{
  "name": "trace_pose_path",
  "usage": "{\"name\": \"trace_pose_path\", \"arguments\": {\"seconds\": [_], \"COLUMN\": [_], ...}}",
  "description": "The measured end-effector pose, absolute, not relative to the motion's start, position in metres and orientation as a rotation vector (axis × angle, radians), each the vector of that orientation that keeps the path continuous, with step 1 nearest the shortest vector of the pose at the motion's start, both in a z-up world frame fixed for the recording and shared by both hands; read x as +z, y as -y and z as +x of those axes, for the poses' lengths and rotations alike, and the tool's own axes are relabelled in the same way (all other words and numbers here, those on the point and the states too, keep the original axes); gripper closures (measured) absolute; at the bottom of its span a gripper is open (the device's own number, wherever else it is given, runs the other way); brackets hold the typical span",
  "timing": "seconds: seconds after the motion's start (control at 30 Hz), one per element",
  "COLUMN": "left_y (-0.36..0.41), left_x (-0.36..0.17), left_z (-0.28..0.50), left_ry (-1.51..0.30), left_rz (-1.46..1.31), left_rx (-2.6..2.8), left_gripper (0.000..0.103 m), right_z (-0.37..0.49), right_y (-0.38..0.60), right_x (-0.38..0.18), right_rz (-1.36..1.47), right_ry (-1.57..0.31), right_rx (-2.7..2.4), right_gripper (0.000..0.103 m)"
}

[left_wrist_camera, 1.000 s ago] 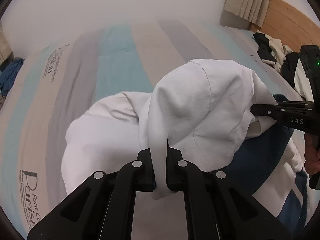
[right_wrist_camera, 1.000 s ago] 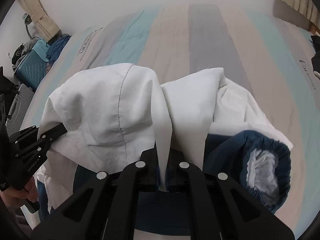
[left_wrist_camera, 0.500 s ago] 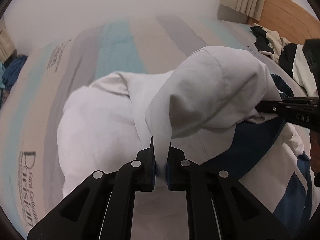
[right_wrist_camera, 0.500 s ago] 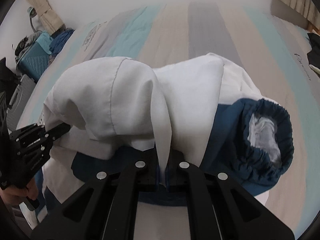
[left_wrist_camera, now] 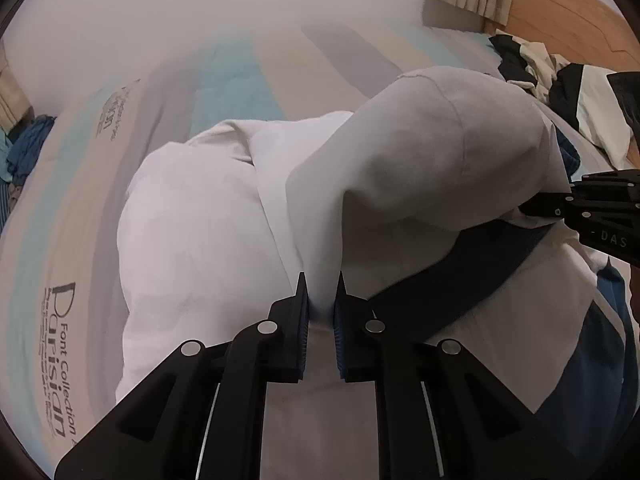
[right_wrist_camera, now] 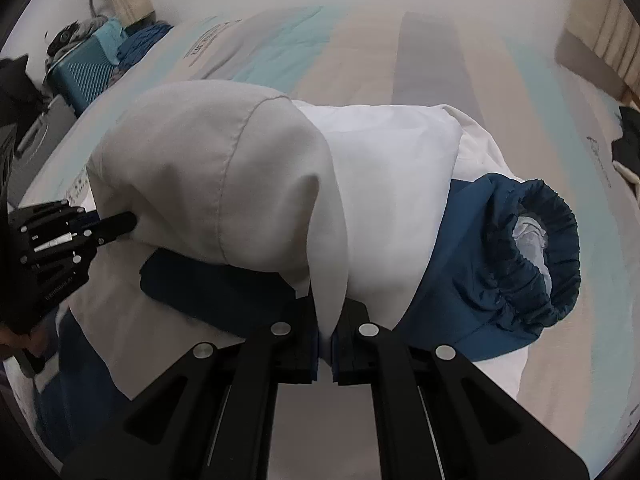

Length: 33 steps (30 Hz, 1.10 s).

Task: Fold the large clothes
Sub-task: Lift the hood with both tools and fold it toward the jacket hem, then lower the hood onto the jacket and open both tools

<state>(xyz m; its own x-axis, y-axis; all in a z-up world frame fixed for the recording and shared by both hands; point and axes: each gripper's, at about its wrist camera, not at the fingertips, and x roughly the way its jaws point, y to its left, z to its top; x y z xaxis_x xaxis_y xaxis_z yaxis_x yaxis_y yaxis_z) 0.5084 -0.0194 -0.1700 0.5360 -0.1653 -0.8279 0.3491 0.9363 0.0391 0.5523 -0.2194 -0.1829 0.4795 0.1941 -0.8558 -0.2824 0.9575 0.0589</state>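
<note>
A white and navy jacket (left_wrist_camera: 192, 240) lies bunched on the striped bed cover (left_wrist_camera: 240, 80). Its white hood (left_wrist_camera: 440, 152) is raised like a tent between the two grippers. My left gripper (left_wrist_camera: 320, 280) has its jaws opening; the pads stand a little apart with the hood's edge still between them. My right gripper (right_wrist_camera: 330, 312) is shut on the other edge of the hood (right_wrist_camera: 208, 168). A navy sleeve with an elastic cuff (right_wrist_camera: 532, 248) lies to its right. Each gripper appears in the other's view: right gripper (left_wrist_camera: 560, 200), left gripper (right_wrist_camera: 128, 220).
Dark and white clothes (left_wrist_camera: 560, 80) are piled at the right by the wooden headboard (left_wrist_camera: 560, 8). Blue clothes (left_wrist_camera: 24, 148) lie off the bed's left side. A teal suitcase (right_wrist_camera: 84, 68) stands beyond the bed cover (right_wrist_camera: 400, 60), with a person's hand (right_wrist_camera: 24, 336) at the left edge.
Both grippers have carried the hood forward over the jacket's body. A gap has opened between the left gripper's pads, which were closed tight on the cloth before.
</note>
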Motion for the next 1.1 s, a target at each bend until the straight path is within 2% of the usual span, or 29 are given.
{"name": "trace_pose_path", "arguments": {"seconds": [0.37, 0.47, 0.5, 0.6, 0.63, 0.83, 0.9, 0.97, 1.1], "left_y": [0.02, 0.018, 0.017, 0.016, 0.014, 0.007, 0.004, 0.003, 0.004], "left_x": [-0.181, -0.182, -0.182, -0.179, -0.177, -0.152, -0.139, -0.128, -0.11], "left_z": [0.486, 0.482, 0.481, 0.473, 0.47, 0.46, 0.457, 0.454, 0.455], "left_ry": [-0.99, -0.994, -0.994, -0.982, -0.975, -0.951, -0.942, -0.931, -0.919], "left_rz": [0.214, 0.213, 0.214, 0.216, 0.211, 0.183, 0.171, 0.165, 0.164], "left_rx": [-0.32, -0.315, -0.316, -0.309, -0.31, -0.321, -0.335, -0.342, -0.359], "left_gripper": [0.091, 0.087, 0.082, 0.058, 0.054, 0.039, 0.036, 0.032, 0.022], "right_z": [0.531, 0.527, 0.528, 0.523, 0.523, 0.512, 0.507, 0.5, 0.488], "right_y": [0.221, 0.221, 0.219, 0.221, 0.22, 0.225, 0.225, 0.227, 0.23], "right_x": [-0.189, -0.189, -0.189, -0.188, -0.185, -0.172, -0.167, -0.163, -0.156], "right_rz": [-0.105, -0.115, -0.122, -0.123, -0.122, -0.115, -0.123, -0.141, -0.155], "right_ry": [-1.038, -1.035, -1.036, -1.032, -1.026, -1.025, -1.028, -1.032, -1.037], "right_rx": [0.296, 0.299, 0.299, 0.305, 0.304, 0.332, 0.351, 0.363, 0.387], "right_gripper": [0.1, 0.1, 0.1, 0.097, 0.097, 0.092, 0.086, 0.069, 0.06]}}
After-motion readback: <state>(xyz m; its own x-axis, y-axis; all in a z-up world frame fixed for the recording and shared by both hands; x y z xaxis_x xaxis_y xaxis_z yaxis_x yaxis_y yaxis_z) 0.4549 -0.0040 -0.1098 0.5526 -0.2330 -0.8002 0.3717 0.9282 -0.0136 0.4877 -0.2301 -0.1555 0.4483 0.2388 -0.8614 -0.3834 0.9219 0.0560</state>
